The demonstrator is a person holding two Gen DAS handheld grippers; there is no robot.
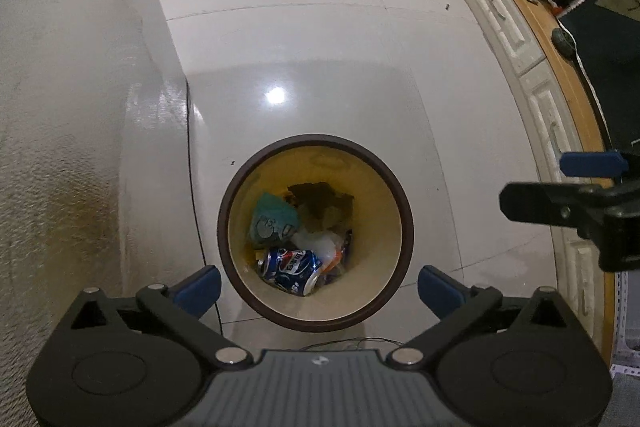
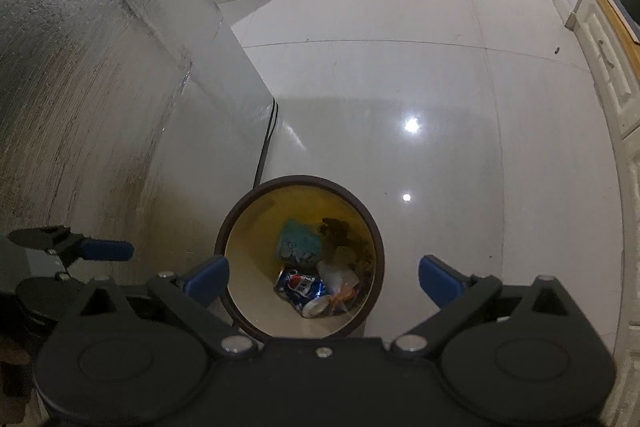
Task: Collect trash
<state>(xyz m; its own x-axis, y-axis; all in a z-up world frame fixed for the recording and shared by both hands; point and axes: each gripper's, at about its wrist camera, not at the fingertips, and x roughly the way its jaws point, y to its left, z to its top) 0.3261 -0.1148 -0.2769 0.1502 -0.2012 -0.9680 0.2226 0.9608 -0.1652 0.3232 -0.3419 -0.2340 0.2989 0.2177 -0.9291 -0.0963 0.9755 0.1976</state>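
A round bin (image 1: pixel 240 187) with a dark brown rim and cream inside stands on the pale tiled floor, right below both grippers. In it lie a crushed blue soda can (image 1: pixel 292 269), a teal wrapper (image 1: pixel 272 217), clear plastic (image 1: pixel 318 243) and dark scraps. My left gripper (image 1: pixel 318 289) hangs over the bin's near rim, open, with nothing between its blue pads. My right gripper (image 2: pixel 324 281) is open and empty too, above the same bin (image 2: pixel 236 223), where the can (image 2: pixel 302 289) shows again. Each gripper's blue-tipped finger pokes into the other's view at the side.
A grey textured wall or appliance side (image 1: pixel 60 107) rises on the left, with a thin black cable (image 1: pixel 194 187) running down beside the bin. White cabinet fronts (image 1: pixel 516 39) under a wood-edged counter (image 1: pixel 560 51) curve along the right. Glossy floor tiles (image 1: pixel 312 39) stretch away beyond the bin.
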